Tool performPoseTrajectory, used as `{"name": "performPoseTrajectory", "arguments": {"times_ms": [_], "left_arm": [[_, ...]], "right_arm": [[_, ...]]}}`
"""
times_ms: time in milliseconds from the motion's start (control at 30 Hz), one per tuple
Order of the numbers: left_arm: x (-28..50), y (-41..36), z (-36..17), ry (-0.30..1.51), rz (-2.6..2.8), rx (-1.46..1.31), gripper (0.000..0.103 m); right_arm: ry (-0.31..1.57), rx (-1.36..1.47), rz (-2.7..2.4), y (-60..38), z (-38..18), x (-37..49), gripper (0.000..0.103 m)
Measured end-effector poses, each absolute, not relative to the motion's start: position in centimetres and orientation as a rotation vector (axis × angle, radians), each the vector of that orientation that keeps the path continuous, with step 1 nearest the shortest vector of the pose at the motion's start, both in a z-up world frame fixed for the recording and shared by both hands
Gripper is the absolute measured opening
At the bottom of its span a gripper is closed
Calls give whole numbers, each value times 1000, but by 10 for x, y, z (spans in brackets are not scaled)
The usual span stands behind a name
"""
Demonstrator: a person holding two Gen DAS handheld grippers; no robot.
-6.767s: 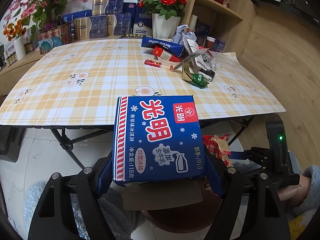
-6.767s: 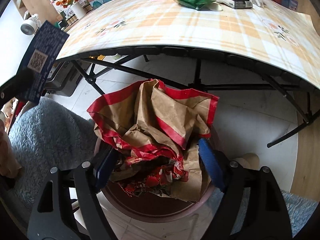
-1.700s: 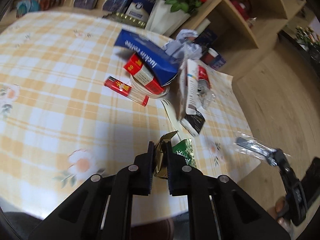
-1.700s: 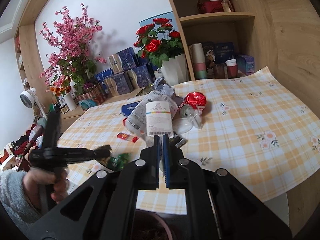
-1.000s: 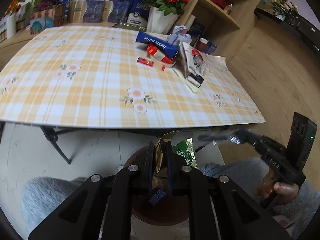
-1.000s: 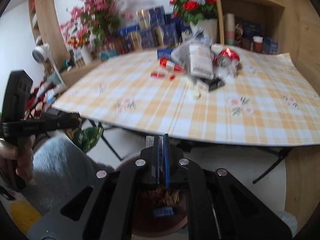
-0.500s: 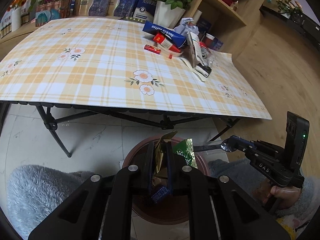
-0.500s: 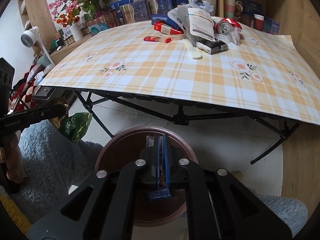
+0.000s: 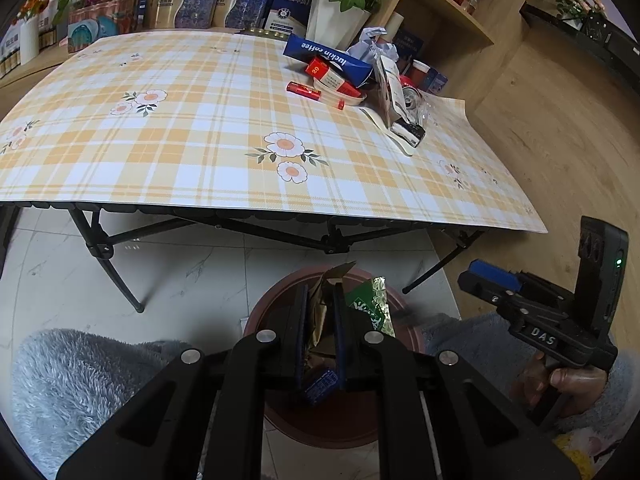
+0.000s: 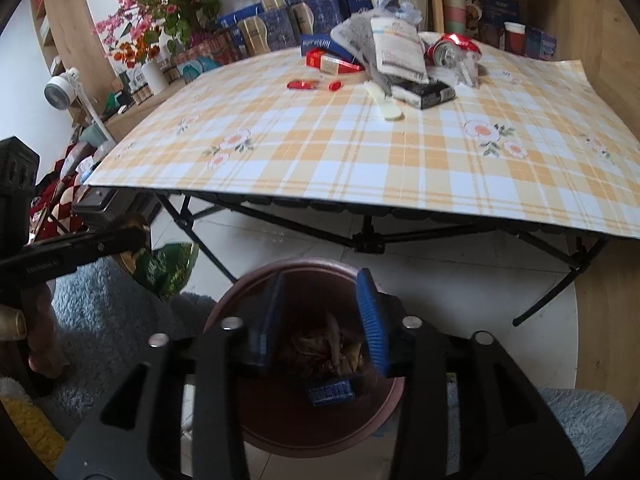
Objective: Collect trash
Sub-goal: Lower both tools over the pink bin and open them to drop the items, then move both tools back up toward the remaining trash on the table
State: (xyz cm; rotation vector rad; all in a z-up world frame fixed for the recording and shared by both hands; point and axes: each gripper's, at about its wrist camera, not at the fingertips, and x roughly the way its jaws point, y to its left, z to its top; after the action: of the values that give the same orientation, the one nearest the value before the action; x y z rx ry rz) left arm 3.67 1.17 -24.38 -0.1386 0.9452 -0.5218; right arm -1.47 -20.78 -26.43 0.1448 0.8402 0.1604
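Both my cameras ride just behind the fingers and tilt down and forward from in front of the table. The left wrist view looks over the brown bin [image 9: 276, 296] close below, then out across the checked table [image 9: 200, 152] to the shelves — with my other gripper at its right edge. The right wrist view sits nearly straight over the same bin [image 10: 248, 292]. Both share bin, table [image 10: 360, 160] and the far trash pile [image 9: 360, 76].
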Motion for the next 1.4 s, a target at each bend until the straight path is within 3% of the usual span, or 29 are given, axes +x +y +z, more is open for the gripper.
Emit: {"name": "performPoseTrajectory", "arguments": {"times_ms": [100,233,333,1200,1333,1400], "left_arm": [[37,9,-245,949,-524,-128,12],[36,5,-246,955,-529,-107,12],[36,3,-248,963,-529,-95,12],[33,-9,-248,966,-561,-49,14],[33,-5,-246,950,-560,-84,47],[34,-3,-246,945,-545,-94,49]], "right_arm": [[790,146,141,-210,-258,-19,74],[764,152,139,-212,-255,-20,93],[764,123,88,-212,-256,-20,97],[777,146,20,-221,-261,-19,97],[779,146,21,-221,-261,-19,97],[779,145,20,-221,-261,-19,97]]}}
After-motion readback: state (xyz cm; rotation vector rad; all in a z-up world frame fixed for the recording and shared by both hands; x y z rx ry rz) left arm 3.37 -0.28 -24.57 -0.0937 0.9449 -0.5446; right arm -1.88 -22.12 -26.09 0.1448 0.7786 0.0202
